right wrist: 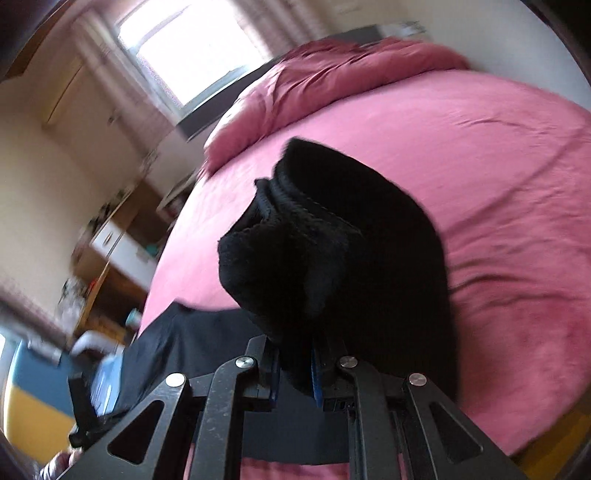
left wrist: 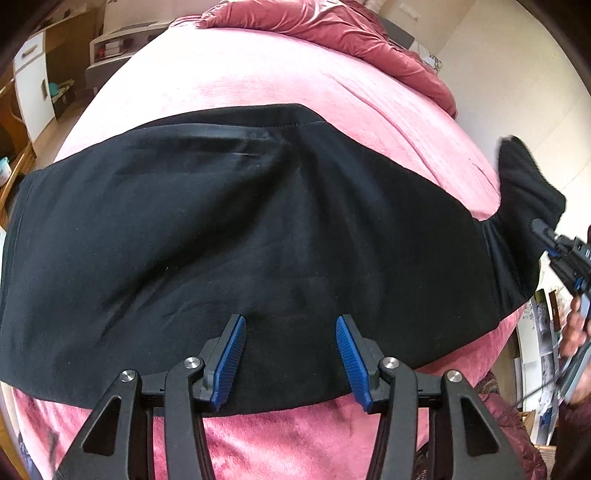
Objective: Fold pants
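A: Black pants (left wrist: pixel 229 221) spread flat across the pink blanket (left wrist: pixel 258 77), running from the bed's left edge to its right edge, close to the near edge.

B: Left gripper (left wrist: pixel 291 325)?

A: Spread wide, blue pads (left wrist: pixel 236 339) apart, nothing between them. Poised over the near hem of the pants; touching the cloth or not, cannot tell.

B: And the right gripper (right wrist: pixel 295 373)?

A: Closed tight on the ribbed cuff end (right wrist: pixel 295 236) of the pants, black fabric bunched between the blue pads (right wrist: pixel 314 373) and lifted off the blanket. Seen from the left wrist view as well: right gripper (left wrist: pixel 543 229) at the bed's right edge, clamped on the raised cuff end (left wrist: pixel 524 184).

B: Rest of the bed?

A: Crumpled red duvet (left wrist: pixel 332 26) heaped at the far edge. Bare pink blanket between the duvet and the pants.

B: Around the bed?

A: Bright window (right wrist: pixel 184 48) past the far left corner, wooden cabinets (left wrist: pixel 33 85) along the left side. Right view blurred.
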### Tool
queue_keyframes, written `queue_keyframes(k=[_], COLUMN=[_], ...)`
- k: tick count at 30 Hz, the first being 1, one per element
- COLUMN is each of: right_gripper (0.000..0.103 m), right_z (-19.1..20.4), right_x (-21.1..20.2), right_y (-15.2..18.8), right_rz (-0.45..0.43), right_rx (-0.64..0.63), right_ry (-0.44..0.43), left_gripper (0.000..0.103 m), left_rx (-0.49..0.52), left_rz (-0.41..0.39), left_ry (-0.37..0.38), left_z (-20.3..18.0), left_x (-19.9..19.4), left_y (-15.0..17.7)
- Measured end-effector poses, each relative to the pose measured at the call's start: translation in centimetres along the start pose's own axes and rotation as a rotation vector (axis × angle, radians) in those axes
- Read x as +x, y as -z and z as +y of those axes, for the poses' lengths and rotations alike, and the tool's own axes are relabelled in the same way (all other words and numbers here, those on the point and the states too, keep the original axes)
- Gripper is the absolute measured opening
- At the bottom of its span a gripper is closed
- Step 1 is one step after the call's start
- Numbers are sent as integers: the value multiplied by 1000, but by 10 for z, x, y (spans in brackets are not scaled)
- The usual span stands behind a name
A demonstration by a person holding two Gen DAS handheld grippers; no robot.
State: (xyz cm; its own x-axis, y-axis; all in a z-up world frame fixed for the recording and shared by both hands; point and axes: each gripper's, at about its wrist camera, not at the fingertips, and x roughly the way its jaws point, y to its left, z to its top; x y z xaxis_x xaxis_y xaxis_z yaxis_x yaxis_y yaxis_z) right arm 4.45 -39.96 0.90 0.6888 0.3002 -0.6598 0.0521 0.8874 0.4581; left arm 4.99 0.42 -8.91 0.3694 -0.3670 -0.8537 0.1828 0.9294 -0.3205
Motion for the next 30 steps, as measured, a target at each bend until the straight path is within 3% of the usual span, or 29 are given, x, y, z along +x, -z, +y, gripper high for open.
queue_keyframes(k=[10,15,23,24,25,27,30], right_gripper=[14,14,19,25,41,60,60], right_z=[97,109,111,106,102,102,101], right_x=[99,127,135,128,121,114,100], right_y=[52,80,86,86,86,89,96], right_rz=[228,290,296,297,303,301,311], right_rx=[-230,-281,-300,-290,-277,-277,-288], right_ry=[-69,-37,-44,-55,-79,-114,-120], left_gripper=[52,52,53,54,55,63,72], left_rx=[-26,-17,-131,-142,-155,-180,-216], left_rz=[-16,-21,11,15,22,38,67], left_ry=[65,86,262,291,325,360,394], left_z=[4,0,1,1,0,-2,-1], left_x=[-15,-22,-20,-20,-18,-13,0], left_y=[-2,-7,-29,-32,-37,-44,-52])
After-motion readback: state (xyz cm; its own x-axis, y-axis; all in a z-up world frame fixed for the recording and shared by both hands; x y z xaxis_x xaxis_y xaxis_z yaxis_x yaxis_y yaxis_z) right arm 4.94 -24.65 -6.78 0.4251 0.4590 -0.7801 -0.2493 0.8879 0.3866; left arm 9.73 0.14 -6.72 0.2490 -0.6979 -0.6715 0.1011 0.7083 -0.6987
